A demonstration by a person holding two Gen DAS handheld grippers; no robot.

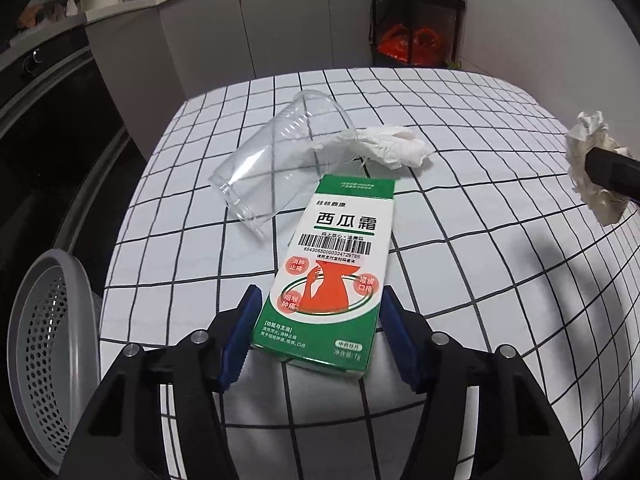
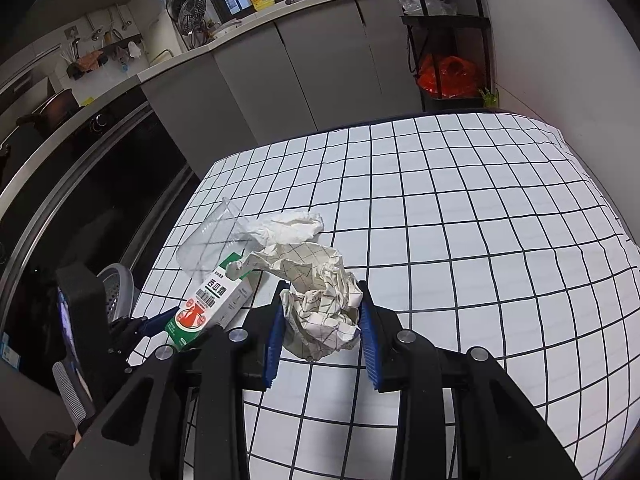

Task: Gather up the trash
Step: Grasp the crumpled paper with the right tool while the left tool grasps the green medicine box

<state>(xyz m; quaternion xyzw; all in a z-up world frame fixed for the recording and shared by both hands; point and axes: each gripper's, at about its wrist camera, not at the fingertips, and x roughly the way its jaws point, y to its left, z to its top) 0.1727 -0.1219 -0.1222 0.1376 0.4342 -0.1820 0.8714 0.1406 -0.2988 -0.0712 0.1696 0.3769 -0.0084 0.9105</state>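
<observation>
A green and white medicine box [image 1: 332, 276] lies on the checked tablecloth [image 1: 480, 264], its near end between the blue pads of my left gripper [image 1: 318, 320]; the jaws stand around it with small gaps, open. The box also shows in the right wrist view [image 2: 208, 308]. A clear plastic cup [image 1: 276, 168] lies on its side behind the box, a white tissue [image 1: 392, 146] at its mouth. My right gripper [image 2: 322, 320] is shut on a crumpled checked paper ball [image 2: 320, 300], held just above the table; the ball also shows at the right edge of the left wrist view [image 1: 592, 168].
A grey perforated bin [image 1: 48, 344] stands off the table's left edge, also seen in the right wrist view [image 2: 116, 284]. Grey kitchen cabinets [image 2: 304, 68] and a black oven front [image 2: 80, 184] lie beyond. A black shelf with an orange bag [image 2: 448, 72] stands at the back right.
</observation>
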